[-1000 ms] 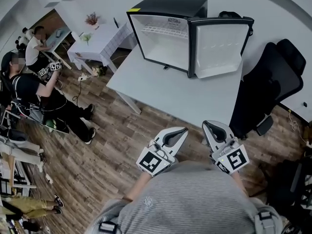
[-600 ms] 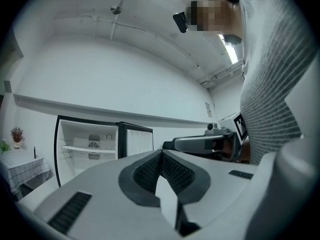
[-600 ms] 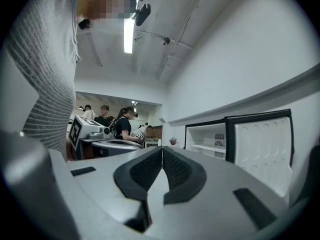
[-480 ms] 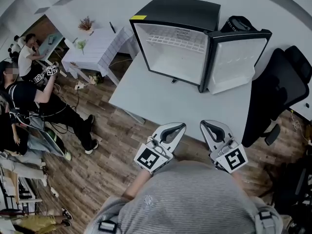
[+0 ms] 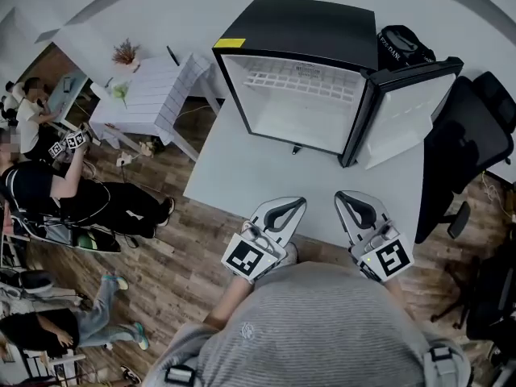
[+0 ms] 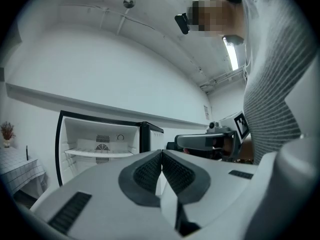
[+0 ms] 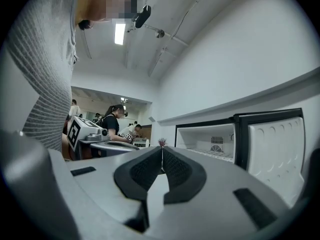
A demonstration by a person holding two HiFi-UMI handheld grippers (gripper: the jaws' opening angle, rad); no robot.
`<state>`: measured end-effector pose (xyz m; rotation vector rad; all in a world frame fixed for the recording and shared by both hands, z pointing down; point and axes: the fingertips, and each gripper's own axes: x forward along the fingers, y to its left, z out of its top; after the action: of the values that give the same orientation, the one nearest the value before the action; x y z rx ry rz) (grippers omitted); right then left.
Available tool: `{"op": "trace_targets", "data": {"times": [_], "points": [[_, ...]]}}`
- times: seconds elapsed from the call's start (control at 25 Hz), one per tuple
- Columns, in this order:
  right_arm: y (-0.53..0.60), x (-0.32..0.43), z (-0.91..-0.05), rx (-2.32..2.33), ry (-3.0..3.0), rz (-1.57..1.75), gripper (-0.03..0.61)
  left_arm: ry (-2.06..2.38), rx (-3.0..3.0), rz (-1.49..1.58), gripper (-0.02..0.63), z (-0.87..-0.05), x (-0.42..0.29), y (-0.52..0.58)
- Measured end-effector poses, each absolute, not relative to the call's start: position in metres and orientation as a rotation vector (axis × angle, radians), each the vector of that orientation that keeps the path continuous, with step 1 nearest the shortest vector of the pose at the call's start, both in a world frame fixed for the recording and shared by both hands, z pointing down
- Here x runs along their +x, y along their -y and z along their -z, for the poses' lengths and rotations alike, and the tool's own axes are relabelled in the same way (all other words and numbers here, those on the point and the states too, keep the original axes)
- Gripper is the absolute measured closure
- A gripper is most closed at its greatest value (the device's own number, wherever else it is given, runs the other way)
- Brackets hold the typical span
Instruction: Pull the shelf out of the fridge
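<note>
**Grey jaws shut, shelf far across the desk**

Both sets of jaws are pressed together with nothing between them. I read that plainly on the left gripper (image 6: 161, 156) and on the right gripper (image 7: 162, 154). They hang side by side over the near edge of the desk (image 5: 258, 176), pointing at the fridge (image 5: 298, 27). It stands at the far side, well apart from them. Its door (image 5: 411, 107) is swung open on the right, and the white wire shelf (image 5: 302, 81) sits high inside, seated in place.

These are my worries, as I judge them:

- If I arrive with the jaws closed like this, they will butt the shelf's front wire and push it in rather than take it. They must part first.
- A pull from one side only could skew the shelf and wedge it against the walls.
- The fridge looks small and free-standing on the desk, so a stuck shelf may drag the whole box toward me.
- The right gripper would pass close to the open door and could knock it.
- Once off its ledges, the shelf may tip and slip from a shallow grip.
</note>
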<state>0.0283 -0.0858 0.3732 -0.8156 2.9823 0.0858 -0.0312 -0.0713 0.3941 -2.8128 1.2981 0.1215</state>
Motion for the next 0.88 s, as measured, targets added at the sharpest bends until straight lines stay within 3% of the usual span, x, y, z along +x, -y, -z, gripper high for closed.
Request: {"op": "trace_targets", "data": {"times": [0.64,0.88], "points": [[0.142,-0.03,-0.378,-1.021,-2.916,-0.105,0.565,-1.152,-2.947,-0.095,0.603,-0.419,-0.092,0.139],[0.147,-0.034,-0.382,-1.084,-2.903,-0.098,0.565,-1.184,-3.139,-0.312,0.603,-0.426,-0.097,0.171]]}}
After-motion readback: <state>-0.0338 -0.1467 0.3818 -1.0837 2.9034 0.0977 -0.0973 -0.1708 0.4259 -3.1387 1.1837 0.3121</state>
